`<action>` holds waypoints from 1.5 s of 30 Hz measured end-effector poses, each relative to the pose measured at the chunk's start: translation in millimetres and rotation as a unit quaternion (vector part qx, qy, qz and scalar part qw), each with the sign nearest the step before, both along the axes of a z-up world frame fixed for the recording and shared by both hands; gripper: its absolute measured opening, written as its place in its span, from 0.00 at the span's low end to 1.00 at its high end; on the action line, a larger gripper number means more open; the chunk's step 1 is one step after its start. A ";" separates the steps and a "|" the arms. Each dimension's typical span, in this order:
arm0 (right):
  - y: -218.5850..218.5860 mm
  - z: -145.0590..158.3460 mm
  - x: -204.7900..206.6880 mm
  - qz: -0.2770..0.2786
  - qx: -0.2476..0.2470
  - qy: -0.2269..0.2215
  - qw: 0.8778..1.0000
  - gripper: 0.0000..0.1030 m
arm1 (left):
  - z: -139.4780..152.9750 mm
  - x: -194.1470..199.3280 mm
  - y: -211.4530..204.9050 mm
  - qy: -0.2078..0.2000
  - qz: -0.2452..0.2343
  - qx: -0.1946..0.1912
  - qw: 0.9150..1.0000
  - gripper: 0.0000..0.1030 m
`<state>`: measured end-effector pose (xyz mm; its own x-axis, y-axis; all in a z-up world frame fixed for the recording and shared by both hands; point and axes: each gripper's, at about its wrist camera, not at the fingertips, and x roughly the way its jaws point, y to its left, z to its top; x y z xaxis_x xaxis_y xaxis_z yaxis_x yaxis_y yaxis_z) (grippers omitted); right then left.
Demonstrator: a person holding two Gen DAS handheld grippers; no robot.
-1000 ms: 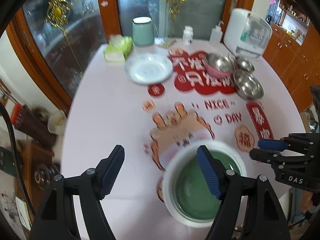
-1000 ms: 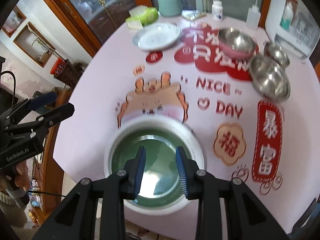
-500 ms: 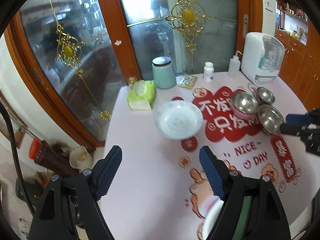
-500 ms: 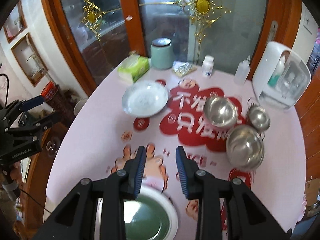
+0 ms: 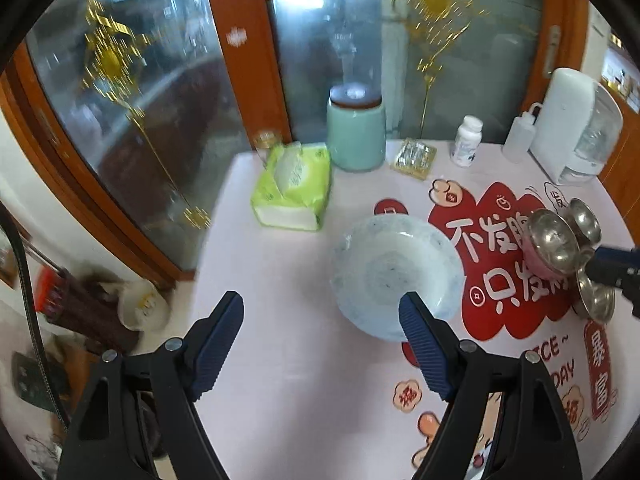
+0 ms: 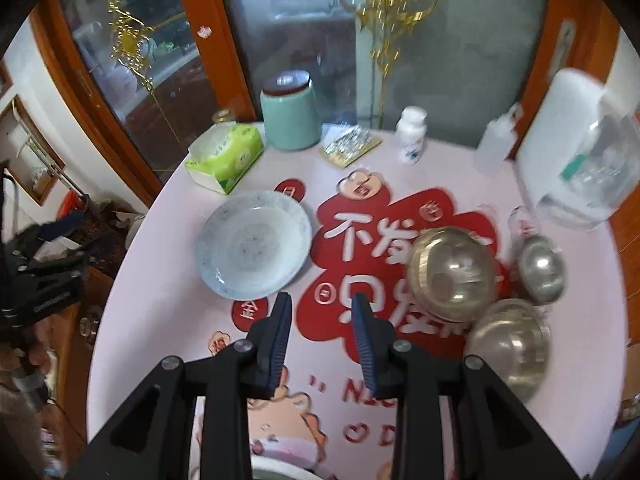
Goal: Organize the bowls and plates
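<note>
A pale blue-white plate (image 5: 396,276) (image 6: 254,246) lies on the pink table. Three steel bowls stand to its right: a large one on a pink base (image 6: 452,274) (image 5: 558,246), a small one (image 6: 542,268) and a medium one (image 6: 510,344). The rim of a white bowl with a green inside (image 6: 276,470) shows at the bottom of the right wrist view. My left gripper (image 5: 322,316) is wide open and empty, above the table just short of the plate. My right gripper (image 6: 320,314) is partly open and empty, between the plate and the steel bowls.
At the table's far edge are a green tissue pack (image 5: 294,186), a mint canister (image 6: 290,114), a foil packet (image 6: 352,146), a white pill bottle (image 6: 410,134), a squeeze bottle (image 5: 520,132) and a white appliance (image 6: 580,148). Glass doors stand behind the table.
Both grippers have risen and moved forward from the green-and-white bowl toward the far side of the table. The plate and steel bowls now appear closer. Both grippers stayed empty.
</note>
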<state>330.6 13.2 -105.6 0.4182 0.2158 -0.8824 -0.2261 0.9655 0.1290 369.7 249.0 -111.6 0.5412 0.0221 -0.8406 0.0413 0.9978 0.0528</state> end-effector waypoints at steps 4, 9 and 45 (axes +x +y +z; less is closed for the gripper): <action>7.9 -32.7 33.3 -0.004 0.031 0.035 0.999 0.30 | -42.0 34.5 11.7 0.036 0.013 -0.039 0.999 0.77; 22.2 -73.7 65.3 -0.019 0.039 0.072 0.996 0.30 | -88.5 72.8 23.4 0.074 0.036 -0.084 0.993 0.73; 28.1 -153.0 98.4 -0.043 0.070 0.165 0.983 0.06 | -166.4 100.6 17.8 0.193 0.006 -0.144 0.971 0.06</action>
